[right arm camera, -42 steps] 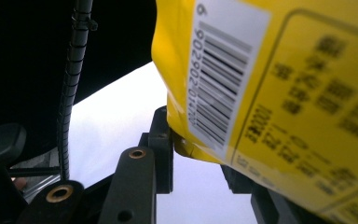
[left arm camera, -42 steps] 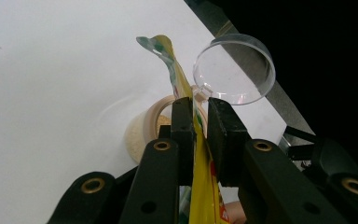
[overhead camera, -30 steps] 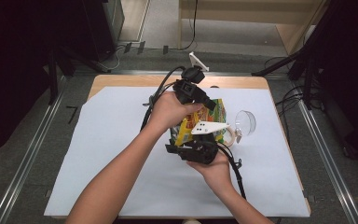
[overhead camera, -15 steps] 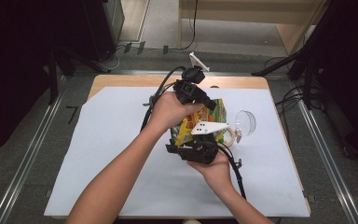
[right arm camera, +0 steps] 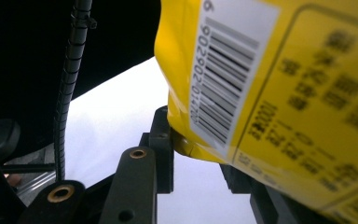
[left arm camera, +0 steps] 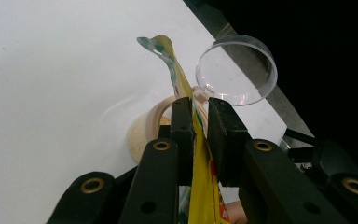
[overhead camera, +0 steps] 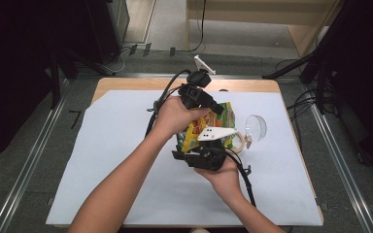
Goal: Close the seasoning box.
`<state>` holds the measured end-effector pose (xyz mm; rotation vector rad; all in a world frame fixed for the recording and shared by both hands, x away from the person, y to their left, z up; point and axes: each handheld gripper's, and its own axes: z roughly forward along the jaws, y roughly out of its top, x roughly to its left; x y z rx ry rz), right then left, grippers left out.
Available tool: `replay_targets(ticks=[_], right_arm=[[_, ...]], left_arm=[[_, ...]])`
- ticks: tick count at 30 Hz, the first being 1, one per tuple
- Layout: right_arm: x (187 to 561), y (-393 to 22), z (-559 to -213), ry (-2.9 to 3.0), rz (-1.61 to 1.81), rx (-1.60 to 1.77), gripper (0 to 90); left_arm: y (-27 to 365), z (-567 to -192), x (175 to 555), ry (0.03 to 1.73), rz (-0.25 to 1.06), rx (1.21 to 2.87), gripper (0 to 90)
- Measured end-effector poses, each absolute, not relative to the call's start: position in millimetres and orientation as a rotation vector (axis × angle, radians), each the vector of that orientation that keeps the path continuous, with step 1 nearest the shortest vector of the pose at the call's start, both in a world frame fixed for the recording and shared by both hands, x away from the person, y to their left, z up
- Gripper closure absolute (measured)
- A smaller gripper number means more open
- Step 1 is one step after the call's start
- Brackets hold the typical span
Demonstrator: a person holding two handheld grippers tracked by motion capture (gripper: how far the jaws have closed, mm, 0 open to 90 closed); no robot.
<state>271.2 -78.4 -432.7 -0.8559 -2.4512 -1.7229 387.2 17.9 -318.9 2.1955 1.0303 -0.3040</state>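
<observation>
Yellow snack bag sits held up over the middle of the white sheet, caught between both grippers. At the left gripper, the two black jaws are pinched onto a thin edge of the bag, which runs up between them and ends in a twisted green and yellow corner beyond the tips. In the high view that gripper lies at the far side of the bag, pointing toward the right of the table, with the left hand wrapped over its body and the forearm running back diagonally to the bottom left; its cable loops away toward the far table edge.

At the right gripper, the jaws stand on either side of the bag's lower corner, the barcode panel close against the camera; the bag is gripped between them. From above, this gripper lies at the near side of the bag, the white plate on top of it, the right hand cupped under it from below with the wrist coming in from the bottom edge.

Just beyond the bag to the right lie a roll of tape flat on the sheet, and touching or just beside it a clear round lid. Both show past the left gripper's jaws as well, tape nearer, lid farther. The sheet covers a wooden table.
</observation>
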Motion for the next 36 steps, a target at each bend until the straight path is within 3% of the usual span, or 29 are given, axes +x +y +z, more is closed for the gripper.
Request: replay_targets(ticks=[36], right_arm=[[270.2,-77.9,-430.9,-2.438,-1.726,-0.852,70.6]], left_arm=[[18.3,-317.7,387.9,1.032,-0.31,2.199,81.6]])
